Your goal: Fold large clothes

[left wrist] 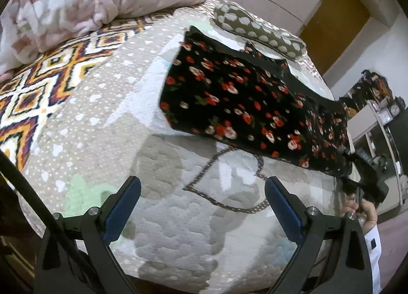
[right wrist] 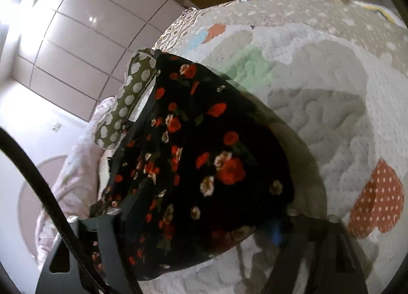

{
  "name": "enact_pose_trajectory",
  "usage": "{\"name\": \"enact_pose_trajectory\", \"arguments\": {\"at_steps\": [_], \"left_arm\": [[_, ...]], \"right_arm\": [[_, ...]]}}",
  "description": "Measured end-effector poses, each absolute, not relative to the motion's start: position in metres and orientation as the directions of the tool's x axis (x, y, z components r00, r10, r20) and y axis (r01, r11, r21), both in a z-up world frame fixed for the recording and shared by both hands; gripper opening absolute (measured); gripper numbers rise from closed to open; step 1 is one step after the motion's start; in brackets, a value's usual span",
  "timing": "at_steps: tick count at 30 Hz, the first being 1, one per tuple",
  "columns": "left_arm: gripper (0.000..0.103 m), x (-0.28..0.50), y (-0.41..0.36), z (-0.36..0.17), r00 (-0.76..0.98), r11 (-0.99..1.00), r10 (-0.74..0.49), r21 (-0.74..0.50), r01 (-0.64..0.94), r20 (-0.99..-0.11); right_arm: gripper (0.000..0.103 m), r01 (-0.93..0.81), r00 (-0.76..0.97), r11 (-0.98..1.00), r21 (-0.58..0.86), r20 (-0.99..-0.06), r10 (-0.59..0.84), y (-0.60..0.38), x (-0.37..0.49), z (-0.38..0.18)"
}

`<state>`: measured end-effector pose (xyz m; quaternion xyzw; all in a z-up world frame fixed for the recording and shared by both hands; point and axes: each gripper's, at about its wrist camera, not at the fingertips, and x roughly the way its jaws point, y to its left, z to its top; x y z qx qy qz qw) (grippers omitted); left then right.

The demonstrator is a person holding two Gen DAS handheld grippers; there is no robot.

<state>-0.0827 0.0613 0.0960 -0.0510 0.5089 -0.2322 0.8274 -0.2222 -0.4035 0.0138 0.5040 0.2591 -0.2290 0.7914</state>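
Left wrist view: left tool (left wrist: 202,193) released, jaws wide apart above the quilt (left wrist: 107,105) on the bed. The floral garment (left wrist: 244,105) lies spread on the quilt, one end raised by the right tool (left wrist: 357,166).

Right wrist view: right tool (right wrist: 201,220) grasping the garment (right wrist: 204,156), which drapes over its jaws. A dotted pillow (right wrist: 122,105) lies beyond.

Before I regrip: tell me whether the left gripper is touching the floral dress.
Apart. The left wrist view shows the left gripper open over bare quilt, with a clear strip of quilt between its fingertips and the near edge of the floral dress.
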Motion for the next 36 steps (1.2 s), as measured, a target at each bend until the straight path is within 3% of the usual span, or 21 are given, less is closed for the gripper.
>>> {"name": "enact_pose_trajectory", "arguments": {"at_steps": [3,8,13,21,25,31,36], "left_arm": [[0.098,-0.077,0.080,0.097,0.395,0.893,-0.436,-0.332,0.304,-0.809],[0.098,-0.065,0.122,0.100,0.441,0.901,-0.433,-0.360,0.242,-0.786],[0.098,-0.054,0.170,0.100,0.487,0.906,-0.417,-0.393,0.157,-0.767],[0.098,-0.045,0.249,0.090,0.546,0.915,-0.337,-0.404,-0.003,-0.768],[0.098,-0.044,0.279,0.079,0.549,0.911,-0.304,-0.406,-0.071,-0.779],[0.098,-0.040,0.289,0.068,0.540,0.907,-0.296,-0.409,-0.101,-0.788],[0.098,-0.041,0.285,0.069,0.542,0.906,-0.305,-0.414,-0.087,-0.783]], "right_arm": [[0.028,0.648,0.736,0.398,0.650,-0.668,-0.108,-0.407,-0.217,0.027],[0.025,0.640,0.697,0.634,0.434,-0.676,-0.241,-0.362,-0.170,0.100],[0.022,0.474,0.727,0.851,0.227,-0.646,-0.233,-0.273,-0.089,0.150],[0.020,0.150,0.694,0.988,-0.041,-0.708,-0.135,-0.110,0.007,0.106],[0.020,0.071,0.667,0.981,-0.181,-0.722,-0.181,-0.067,0.017,0.065],[0.020,0.089,0.679,0.983,-0.158,-0.713,-0.176,-0.084,0.008,0.080],[0.020,0.130,0.767,0.991,0.015,-0.635,-0.091,-0.094,0.005,0.138]]}}
